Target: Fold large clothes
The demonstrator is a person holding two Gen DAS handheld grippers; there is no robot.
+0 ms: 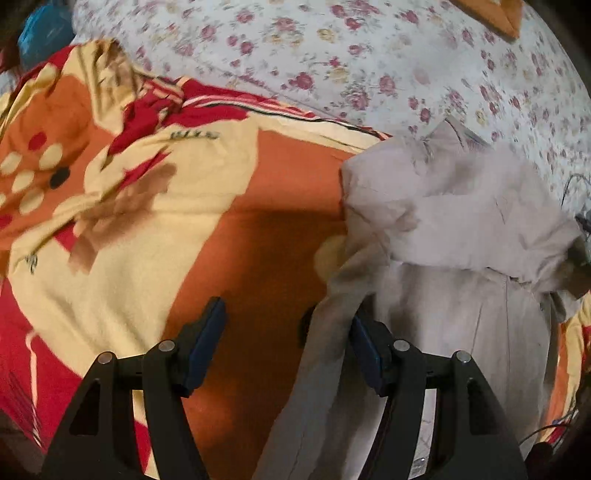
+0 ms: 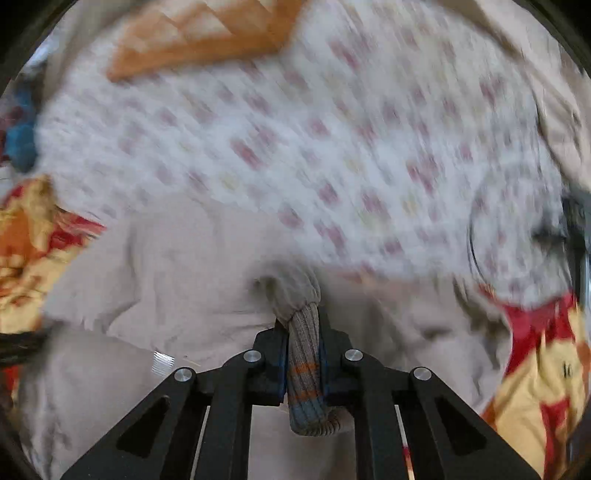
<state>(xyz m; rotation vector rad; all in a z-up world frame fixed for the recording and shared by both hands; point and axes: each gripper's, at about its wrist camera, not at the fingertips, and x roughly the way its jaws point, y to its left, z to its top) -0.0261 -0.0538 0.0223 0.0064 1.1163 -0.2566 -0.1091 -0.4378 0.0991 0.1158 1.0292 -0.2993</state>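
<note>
A pale beige jacket [image 1: 461, 221] lies bunched on the bed at the right of the left wrist view. My left gripper [image 1: 286, 332] is open, its jaws wide apart, and a strip of the jacket hangs down against the right finger [image 1: 365, 350]. In the right wrist view the jacket [image 2: 177, 266] spreads below the gripper. My right gripper [image 2: 303, 347] is shut on the jacket's ribbed cuff [image 2: 306, 369], grey-brown with orange stripes. That view is blurred by motion.
A blanket [image 1: 184, 221] in orange, yellow and red covers the left of the bed. A white sheet with pink flowers [image 1: 369, 55] lies beyond. An orange pillow [image 2: 207, 33] sits at the far end. Dark cables [image 1: 576, 192] lie at the right edge.
</note>
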